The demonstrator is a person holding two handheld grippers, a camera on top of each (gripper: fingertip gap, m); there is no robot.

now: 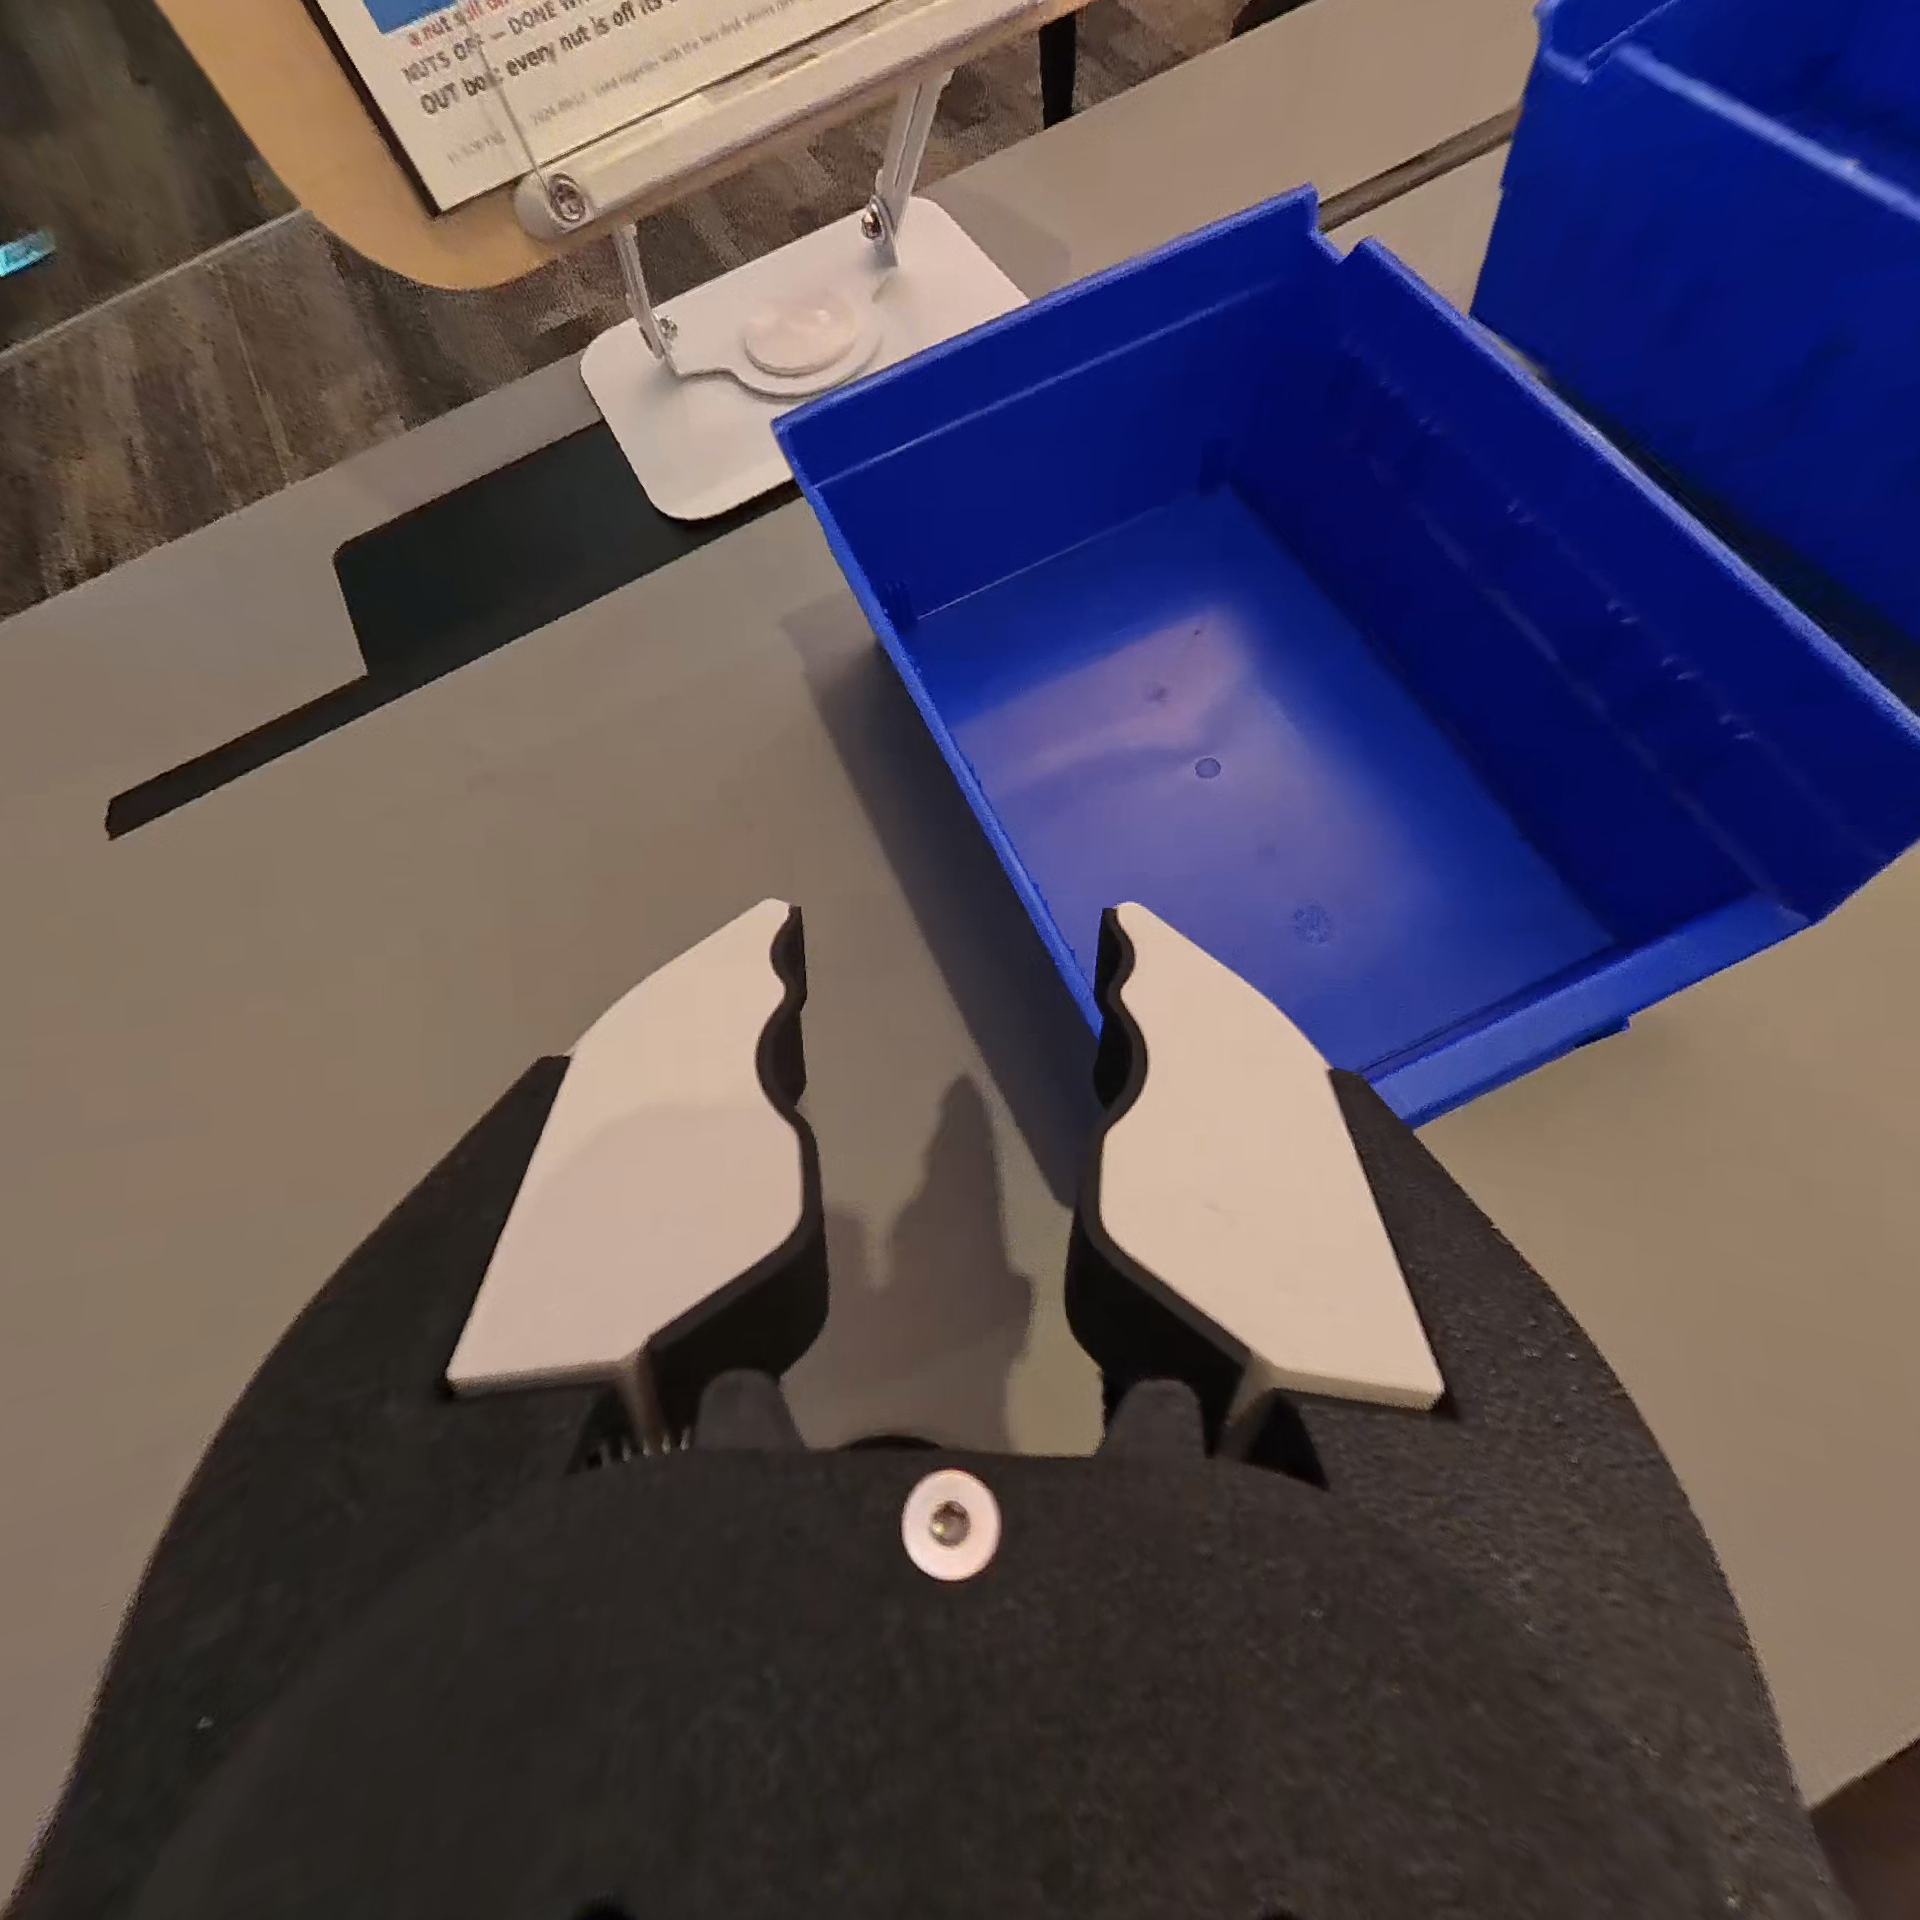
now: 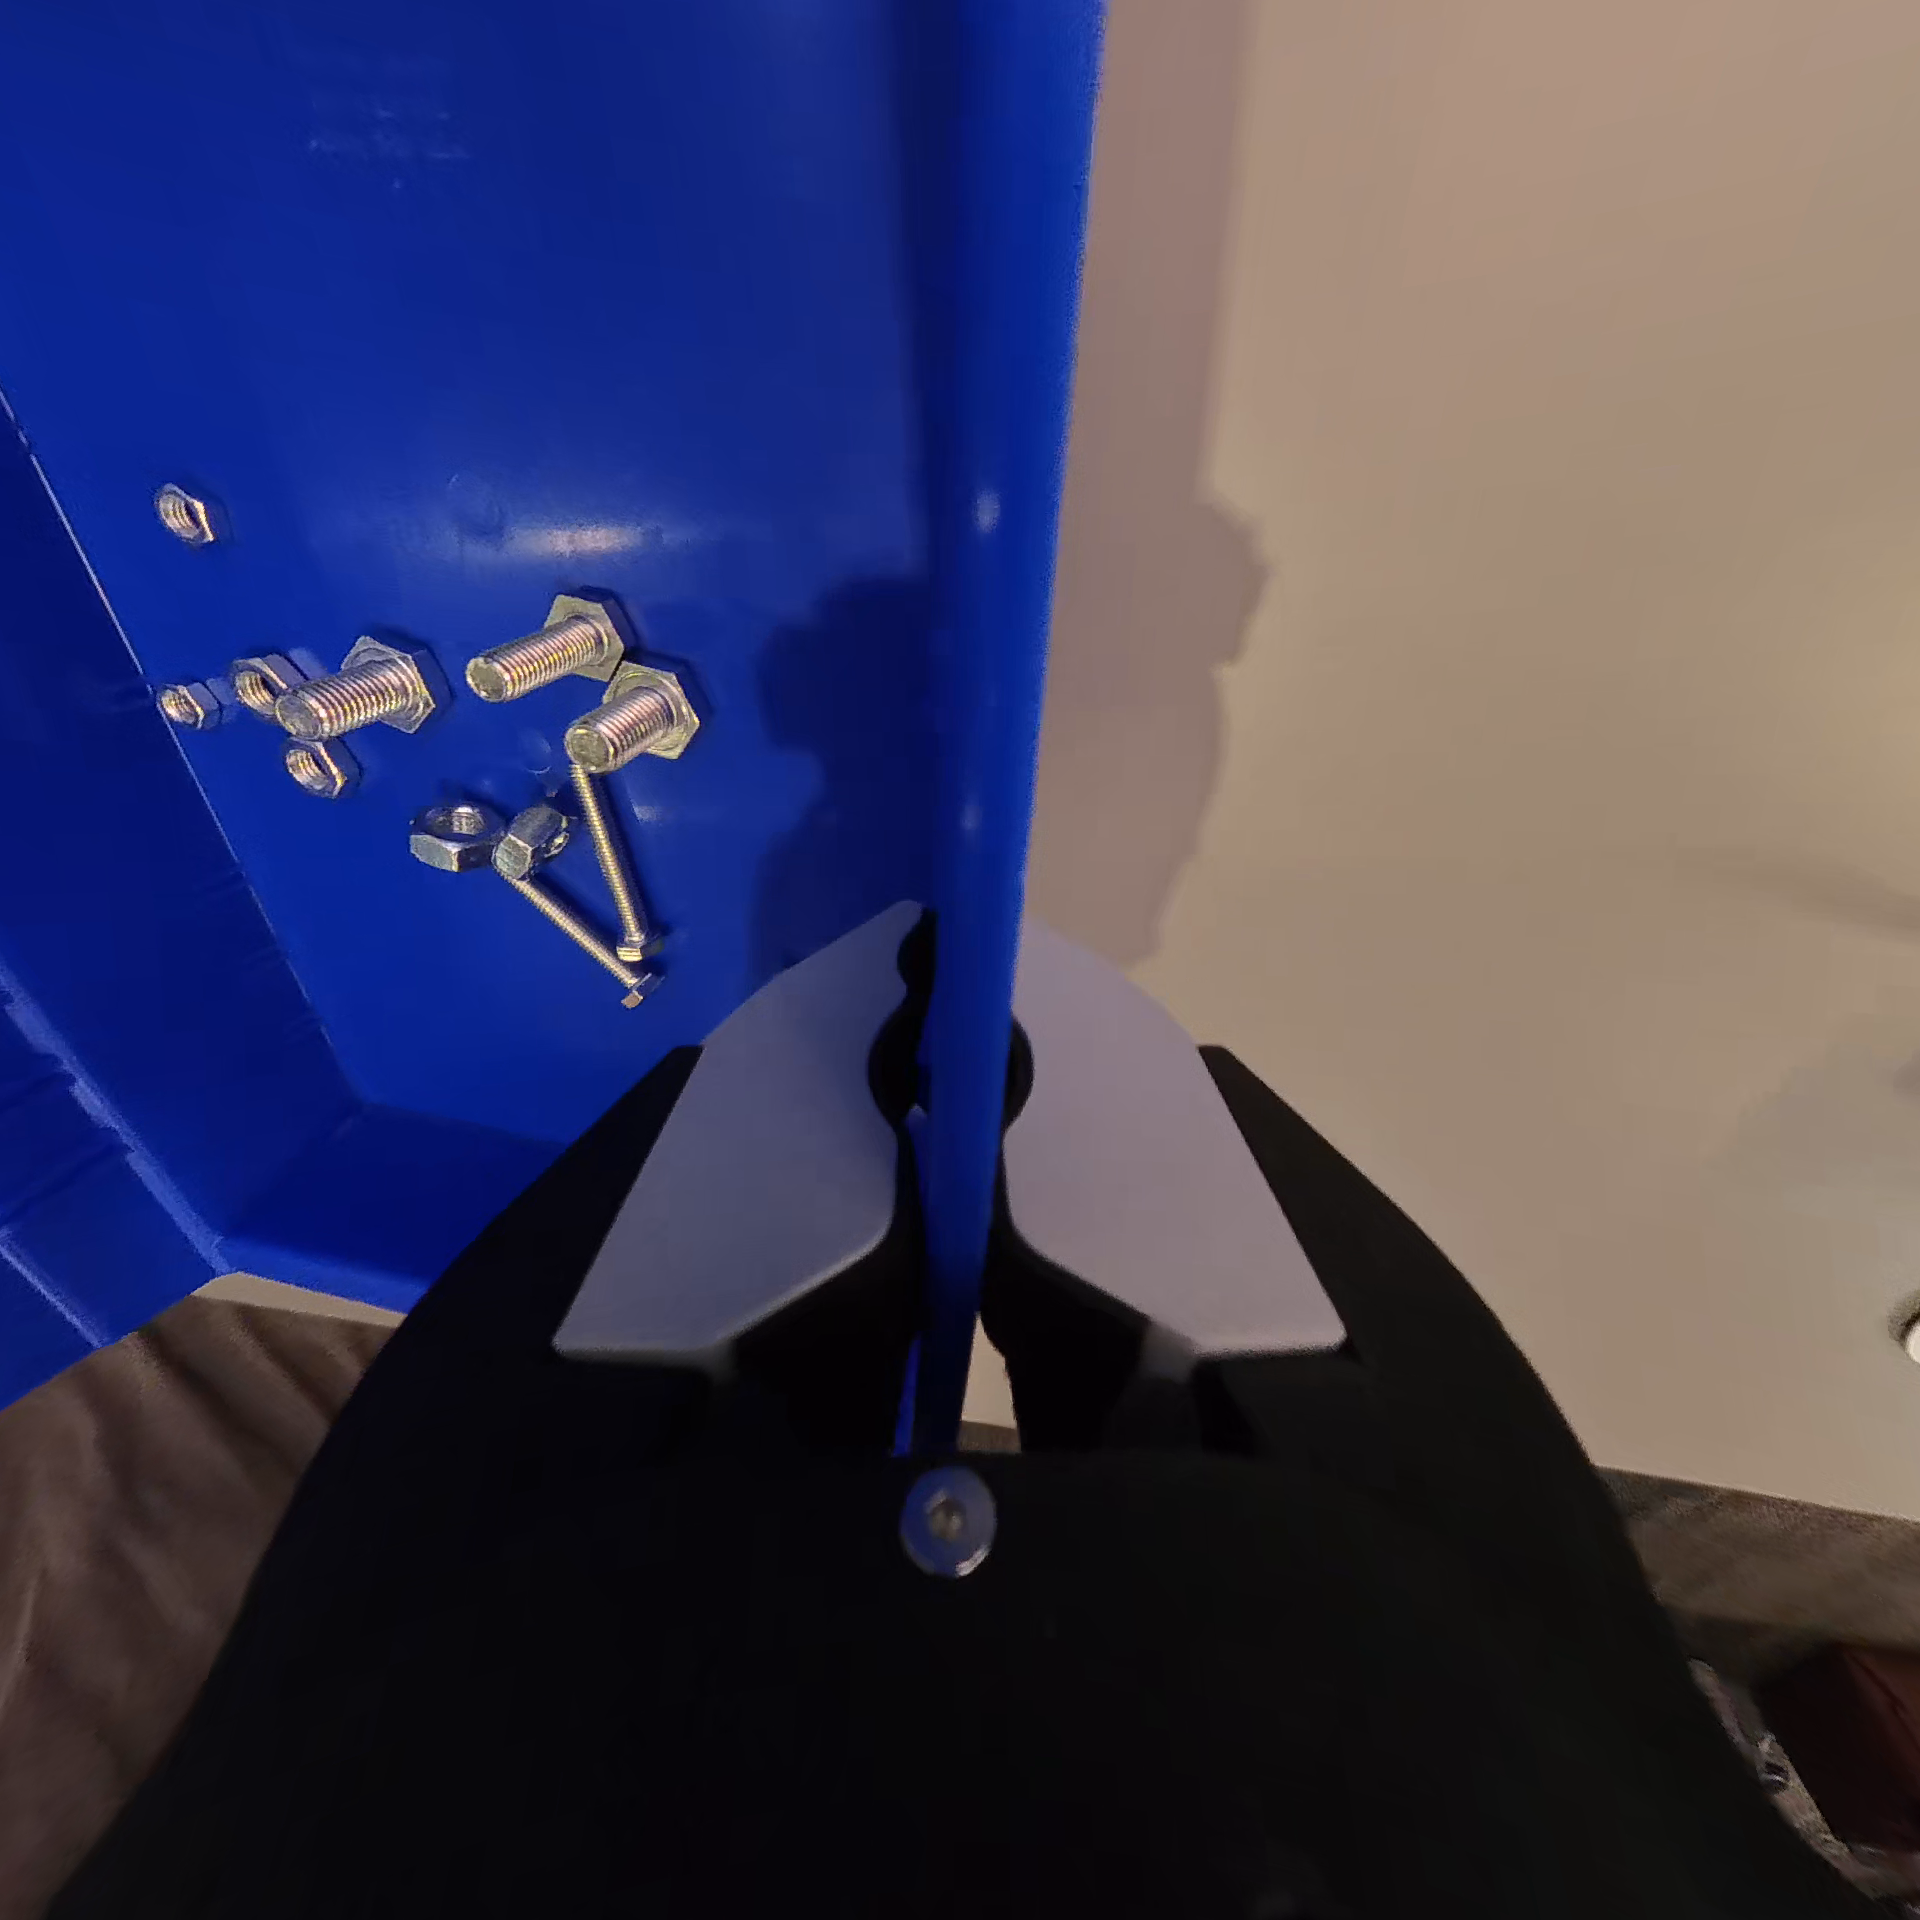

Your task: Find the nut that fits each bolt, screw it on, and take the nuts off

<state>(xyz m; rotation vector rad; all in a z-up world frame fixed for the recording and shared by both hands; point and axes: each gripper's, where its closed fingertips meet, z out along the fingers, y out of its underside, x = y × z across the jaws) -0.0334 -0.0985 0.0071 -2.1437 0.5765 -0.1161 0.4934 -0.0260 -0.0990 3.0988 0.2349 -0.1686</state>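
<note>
Left wrist view: the left tongs point(image 1: 951, 920) hung released over the grey bench point(image 1: 416, 935), just beside a blue bin point(image 1: 1039, 468). Right wrist view: the right tongs point(image 2: 961, 930) were clenched on the wall of another blue bin point(image 2: 997, 623), with bolts point(image 2: 545, 657) and loose nuts point(image 2: 187, 513) lying scattered inside it.

So it's a flat grey tabletop point(image 1: 416, 987) with a black angular patch point(image 1: 499, 582) set into it. Sitting on it: an empty blue plastic bin point(image 1: 1039, 540), and just left of and behind that bin, the white flat base of a document stand point(image 1: 665, 436).
</note>
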